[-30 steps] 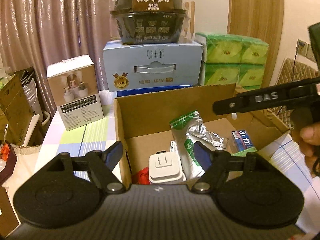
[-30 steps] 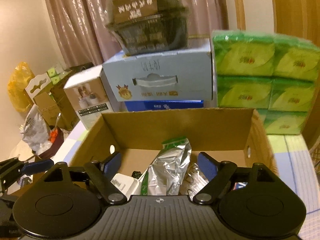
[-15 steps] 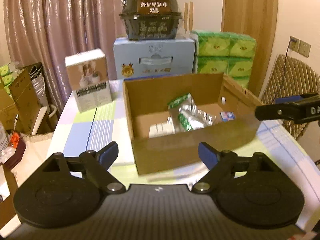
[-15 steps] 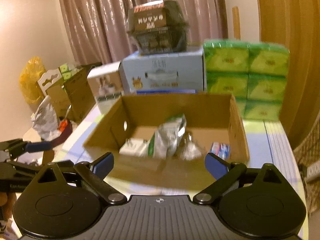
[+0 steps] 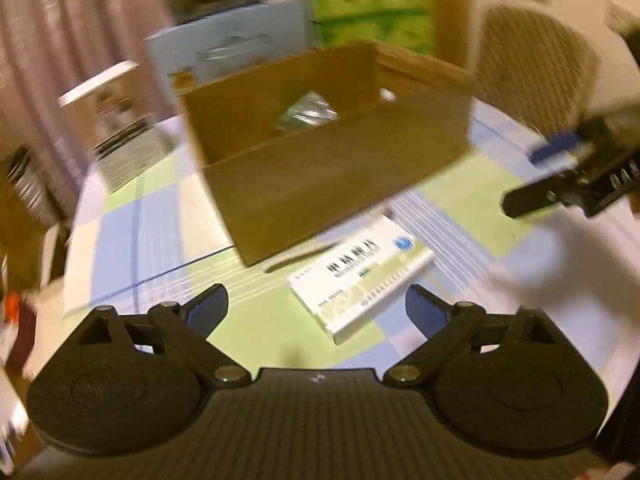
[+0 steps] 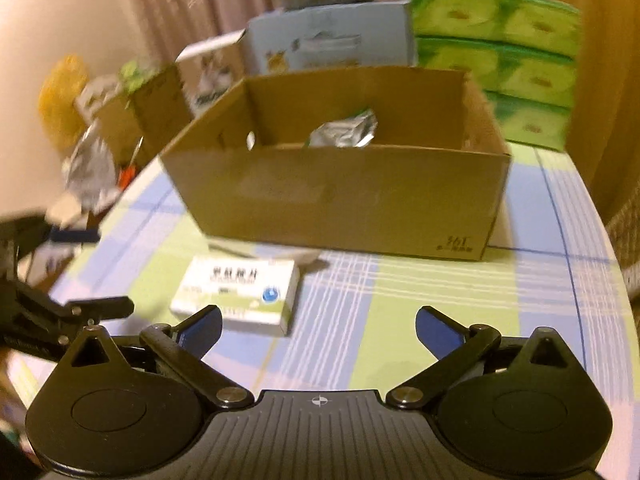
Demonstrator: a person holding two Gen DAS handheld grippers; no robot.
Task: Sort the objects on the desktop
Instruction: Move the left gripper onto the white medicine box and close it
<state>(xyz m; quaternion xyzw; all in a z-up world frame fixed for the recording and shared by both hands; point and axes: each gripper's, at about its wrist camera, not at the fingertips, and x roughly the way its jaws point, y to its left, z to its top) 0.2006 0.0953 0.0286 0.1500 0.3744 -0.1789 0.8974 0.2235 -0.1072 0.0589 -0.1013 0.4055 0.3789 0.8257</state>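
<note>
A white and green medicine box (image 5: 362, 280) lies flat on the checked tablecloth in front of the brown cardboard box (image 5: 340, 176). It also shows in the right wrist view (image 6: 238, 290), before the cardboard box (image 6: 344, 200). A silver foil pouch (image 6: 346, 132) sticks up inside the box. My left gripper (image 5: 316, 308) is open and empty, just short of the medicine box. My right gripper (image 6: 318, 326) is open and empty, with the medicine box by its left finger. Each gripper shows at the edge of the other's view.
Behind the cardboard box stand a blue carton (image 6: 332, 40), green tissue packs (image 6: 496, 60) and a small white product box (image 5: 116, 128). A wicker chair (image 5: 536, 68) is at the right. Clutter and bags (image 6: 84, 152) sit left of the table.
Both grippers have pulled back from over the cardboard box and dropped lower toward the table. The medicine box in front of the cardboard box has come into view.
</note>
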